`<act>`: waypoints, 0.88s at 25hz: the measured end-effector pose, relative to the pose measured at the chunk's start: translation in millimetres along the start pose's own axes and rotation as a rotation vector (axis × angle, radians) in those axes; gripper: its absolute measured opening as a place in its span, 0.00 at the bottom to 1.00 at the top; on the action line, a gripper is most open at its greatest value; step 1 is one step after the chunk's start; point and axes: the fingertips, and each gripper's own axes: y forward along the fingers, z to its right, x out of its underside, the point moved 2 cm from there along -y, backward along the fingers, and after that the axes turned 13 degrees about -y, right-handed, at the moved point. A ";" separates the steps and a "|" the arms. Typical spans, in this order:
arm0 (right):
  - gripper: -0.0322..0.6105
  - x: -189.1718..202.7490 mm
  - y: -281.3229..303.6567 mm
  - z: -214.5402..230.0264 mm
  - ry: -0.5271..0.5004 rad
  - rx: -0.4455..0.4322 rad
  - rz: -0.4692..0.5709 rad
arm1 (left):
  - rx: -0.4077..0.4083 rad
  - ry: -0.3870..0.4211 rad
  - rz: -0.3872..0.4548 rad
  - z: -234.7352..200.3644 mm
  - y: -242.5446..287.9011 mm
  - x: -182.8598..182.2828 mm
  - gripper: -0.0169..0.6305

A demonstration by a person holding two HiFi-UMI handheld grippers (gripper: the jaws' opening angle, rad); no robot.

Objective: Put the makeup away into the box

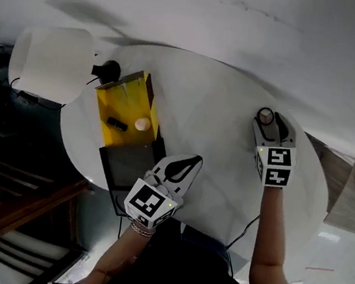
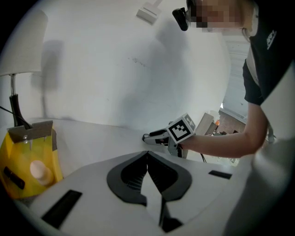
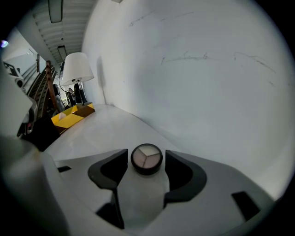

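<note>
A round eyeshadow compact (image 1: 266, 115) (image 3: 147, 159) with pale shades lies on the white round table (image 1: 216, 97) at the right. My right gripper (image 1: 270, 121) (image 3: 146, 157) is open around it, one jaw on each side, with small gaps to the pads. The open yellow box (image 1: 128, 98) (image 2: 18, 170) (image 3: 69, 117) stands at the table's left, holding a black tube (image 1: 117, 124) and a round beige piece (image 1: 142, 124) (image 2: 38, 171). My left gripper (image 1: 191, 164) (image 2: 147, 155) is shut and empty, just right of the box. The left gripper view also shows the right gripper (image 2: 147, 137).
A dark flat lid or tray (image 1: 125, 163) lies against the box's near end, at the table's edge. A lamp with a white shade (image 1: 51, 61) (image 3: 77, 67) stands beyond the box. A white wall runs close behind the table. A cable (image 1: 244, 229) hangs off the near edge.
</note>
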 end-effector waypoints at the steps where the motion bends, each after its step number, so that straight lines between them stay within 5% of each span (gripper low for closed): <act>1: 0.45 0.2 1.3 0.6 -0.003 0.002 -0.002 | 0.003 0.001 -0.002 0.7 0.5 0.8 0.05; 22: 0.41 -34.8 -44.1 -34.5 -0.090 -0.030 0.073 | -0.004 0.049 0.043 14.1 -38.8 6.8 0.05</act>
